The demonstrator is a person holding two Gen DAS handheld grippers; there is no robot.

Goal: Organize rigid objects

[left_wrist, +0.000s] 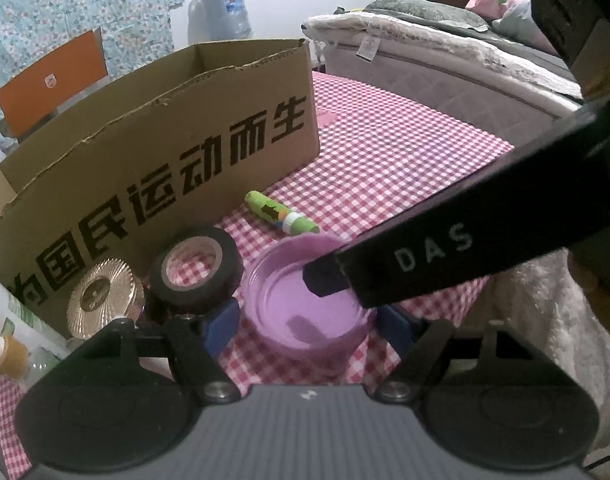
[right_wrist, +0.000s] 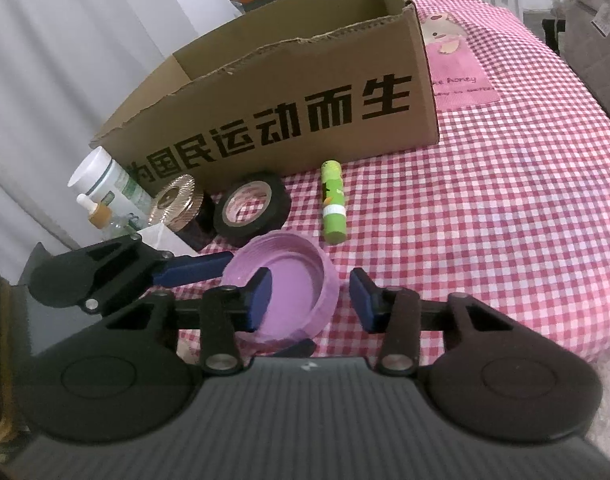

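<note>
A purple plastic lid (left_wrist: 301,308) (right_wrist: 293,280) lies open side up on the checked cloth. My left gripper (left_wrist: 309,330) is open, with its blue fingers close beside the lid's two sides; one left finger (right_wrist: 193,272) reaches the lid's left edge in the right wrist view. My right gripper (right_wrist: 311,300) is open and straddles the lid's right rim, one pad inside the lid and one outside, with gaps showing. In the left wrist view the right finger (left_wrist: 325,280) dips into the lid. A green glue stick (left_wrist: 281,214) (right_wrist: 332,204) lies behind it.
An open cardboard box (left_wrist: 165,152) (right_wrist: 285,100) stands behind the objects. A black tape roll (right_wrist: 251,210), a gold ribbed disc (right_wrist: 175,200), a white bottle (right_wrist: 113,184) and a small dropper bottle (right_wrist: 97,212) crowd the left. A bed (left_wrist: 445,60) borders the table's far side.
</note>
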